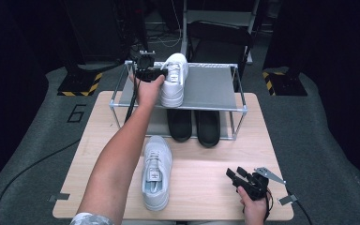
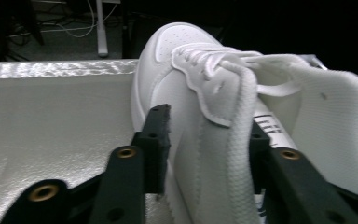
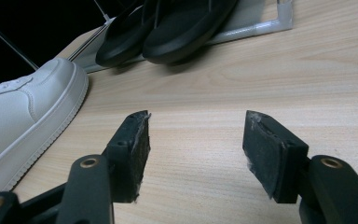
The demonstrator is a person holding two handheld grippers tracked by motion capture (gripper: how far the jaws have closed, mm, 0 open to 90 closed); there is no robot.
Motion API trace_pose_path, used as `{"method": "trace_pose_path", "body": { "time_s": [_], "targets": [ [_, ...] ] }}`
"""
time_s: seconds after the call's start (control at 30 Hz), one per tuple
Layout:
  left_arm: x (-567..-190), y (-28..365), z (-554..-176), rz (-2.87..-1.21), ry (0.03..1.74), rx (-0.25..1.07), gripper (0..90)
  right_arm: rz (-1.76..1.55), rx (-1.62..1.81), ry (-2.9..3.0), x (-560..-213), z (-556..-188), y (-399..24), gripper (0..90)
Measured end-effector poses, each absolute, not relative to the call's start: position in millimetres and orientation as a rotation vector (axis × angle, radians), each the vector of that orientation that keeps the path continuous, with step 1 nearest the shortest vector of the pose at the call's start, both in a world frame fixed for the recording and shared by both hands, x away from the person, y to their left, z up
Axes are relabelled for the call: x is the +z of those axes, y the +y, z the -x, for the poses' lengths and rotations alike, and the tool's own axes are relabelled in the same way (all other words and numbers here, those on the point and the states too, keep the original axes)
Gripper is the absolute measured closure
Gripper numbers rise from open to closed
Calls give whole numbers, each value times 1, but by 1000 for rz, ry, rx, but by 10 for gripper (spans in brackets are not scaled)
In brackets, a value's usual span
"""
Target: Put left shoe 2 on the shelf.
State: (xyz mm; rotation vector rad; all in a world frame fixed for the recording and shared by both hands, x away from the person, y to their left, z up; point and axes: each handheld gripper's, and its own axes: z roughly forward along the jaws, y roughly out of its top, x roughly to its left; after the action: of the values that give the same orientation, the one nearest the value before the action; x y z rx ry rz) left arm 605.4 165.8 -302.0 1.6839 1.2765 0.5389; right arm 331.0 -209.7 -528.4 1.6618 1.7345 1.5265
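White sneakers: two. One sneaker on the shelf (image 1: 173, 79) stands upper centre of the high view on the rack's top shelf; the other sneaker on the table (image 1: 156, 171) lies lower centre on the wooden table (image 1: 206, 187).
Black slippers: a pair of black slippers (image 1: 194, 125) sits side by side under the shelf, centre frame.
Rack: one metal shoe rack (image 1: 213, 86), grey shelf on top.
Left gripper (image 1: 155, 74): at the shelved sneaker's heel; in the left gripper view the jaws stand on either side of the shoe's side wall, parted, the left pad visibly clear of the leather.
Right gripper (image 1: 236, 177): lower right, held over bare table, jaws spread wide, nothing between them.
Writing: a number 6 (image 1: 77, 113) marked on the floor, left of the table; dark print on the shelved sneaker's insole, unreadable.
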Motion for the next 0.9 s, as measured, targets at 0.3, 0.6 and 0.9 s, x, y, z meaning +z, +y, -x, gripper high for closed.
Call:
{"method": "trace_pose_path", "body": {
  "time_s": [0.3, 0.6, 0.9],
  "targets": [
    [-293, 174, -598, -1659, 1210, 526, 443, -1663, 1523, 1735, -529, -331, -209, 410],
    [-281, 180, -581, -1694, 1188, 534, 438, -1664, 1512, 1736, -529, -331, -209, 410],
    [-271, 191, -550, -1742, 1119, 546, 427, -1658, 1510, 1740, -529, -332, -207, 409]
  ]
}}
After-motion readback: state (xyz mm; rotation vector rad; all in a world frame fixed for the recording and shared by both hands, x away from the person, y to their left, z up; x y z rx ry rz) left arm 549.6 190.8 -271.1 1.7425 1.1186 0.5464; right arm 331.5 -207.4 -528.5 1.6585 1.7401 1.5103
